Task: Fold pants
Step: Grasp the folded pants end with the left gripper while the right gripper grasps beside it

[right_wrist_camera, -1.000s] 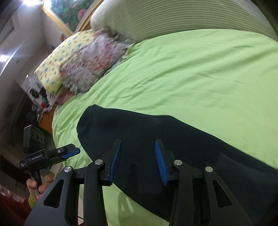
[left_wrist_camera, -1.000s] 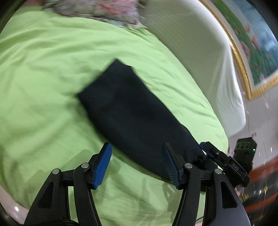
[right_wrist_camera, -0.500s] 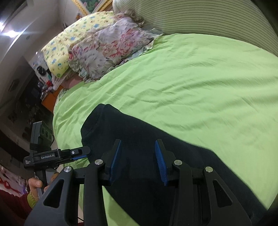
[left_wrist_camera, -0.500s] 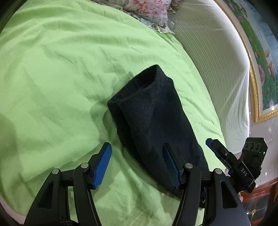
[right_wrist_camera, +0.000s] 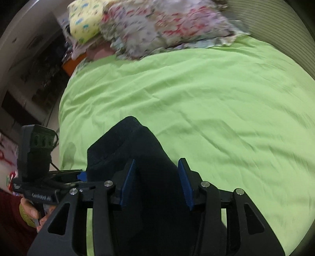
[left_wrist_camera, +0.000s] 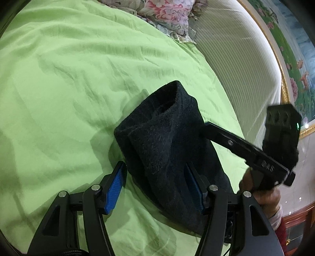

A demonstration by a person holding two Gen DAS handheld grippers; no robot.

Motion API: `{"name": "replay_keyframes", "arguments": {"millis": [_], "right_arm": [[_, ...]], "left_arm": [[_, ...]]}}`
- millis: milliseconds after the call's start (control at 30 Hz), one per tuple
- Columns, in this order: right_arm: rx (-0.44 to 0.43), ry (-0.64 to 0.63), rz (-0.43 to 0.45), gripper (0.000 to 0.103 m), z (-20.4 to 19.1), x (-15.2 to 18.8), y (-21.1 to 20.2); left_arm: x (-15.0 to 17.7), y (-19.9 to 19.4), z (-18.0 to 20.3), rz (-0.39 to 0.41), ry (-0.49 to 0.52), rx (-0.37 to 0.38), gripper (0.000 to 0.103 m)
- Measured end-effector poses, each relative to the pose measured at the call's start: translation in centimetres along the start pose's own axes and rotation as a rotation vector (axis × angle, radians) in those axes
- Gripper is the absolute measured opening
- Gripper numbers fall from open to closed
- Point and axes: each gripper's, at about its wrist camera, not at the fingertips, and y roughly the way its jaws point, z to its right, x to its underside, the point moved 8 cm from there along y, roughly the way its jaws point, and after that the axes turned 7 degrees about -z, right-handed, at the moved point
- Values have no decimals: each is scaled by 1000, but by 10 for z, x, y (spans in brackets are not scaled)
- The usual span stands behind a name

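The black pants lie bunched and partly doubled over on the green bed sheet. My left gripper is open, its blue pads either side of the near part of the cloth. My right gripper is also open, with the black pants between its pads. In the left wrist view the right gripper's fingers reach against the pants' right side. In the right wrist view the left gripper is at the pants' left edge.
Floral pillows and a yellow pillow lie at the head of the bed. A striped cream bolster runs along the bed's far side under a gold-framed picture. Dark furniture stands beyond the bed's left edge.
The flat, long pants have been pushed together into a raised, doubled bundle. Both grippers have moved closer to each other and to the cloth.
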Motion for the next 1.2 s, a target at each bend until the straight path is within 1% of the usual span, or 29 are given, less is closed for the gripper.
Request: {"name": "replay_keyframes", "arguments": {"millis": [133, 167, 200, 233, 267, 300, 333, 400, 433, 500, 600, 733, 867, 1033, 1200], "right_arm": [[-35, -31, -56, 46, -3, -6, 17], [-44, -31, -72, 46, -4, -7, 22], [-47, -31, -74, 44, -4, -8, 23], [-47, -34, -72, 35, -5, -8, 24], [-48, -38, -68, 31, -6, -7, 22], [-47, -37, -58, 28, -7, -6, 20], [-50, -35, -46, 24, -7, -5, 17], [-66, -25, -21, 21, -7, -2, 8], [-74, -20, -4, 20, -7, -1, 2], [-83, -10, 32, 19, -8, 2, -13], [-82, 0, 94, 19, -9, 8, -40], [-79, 23, 188, 19, -8, 20, -80], [-81, 70, 286, 19, -3, 40, -123], [-73, 143, 396, 18, 14, 79, -166], [-66, 238, 484, 18, 39, 128, -201]], "left_arm": [[3, 0, 3, 14, 17, -29, 59], [2, 1, 3, 18, 18, -36, 56], [2, 2, 4, 20, 18, -44, 49], [1, 3, 4, 18, 19, -50, 45], [0, 4, 3, 15, 19, -57, 36], [-1, 5, 3, 11, 19, -53, 31], [-1, 5, 4, 7, 17, -40, 30], [-1, 3, 7, 1, 12, -13, 26], [-1, 1, 9, 1, 12, -3, 25], [0, -2, 19, 0, 27, 15, 20], [3, -11, 43, -4, 75, 37, 20], [10, -26, 82, 14, 158, 77, 20], [22, -38, 122, 12, 236, 128, 20], [43, -43, 179, -20, 348, 178, 20], [81, -42, 232, -55, 453, 225, 20]]}}
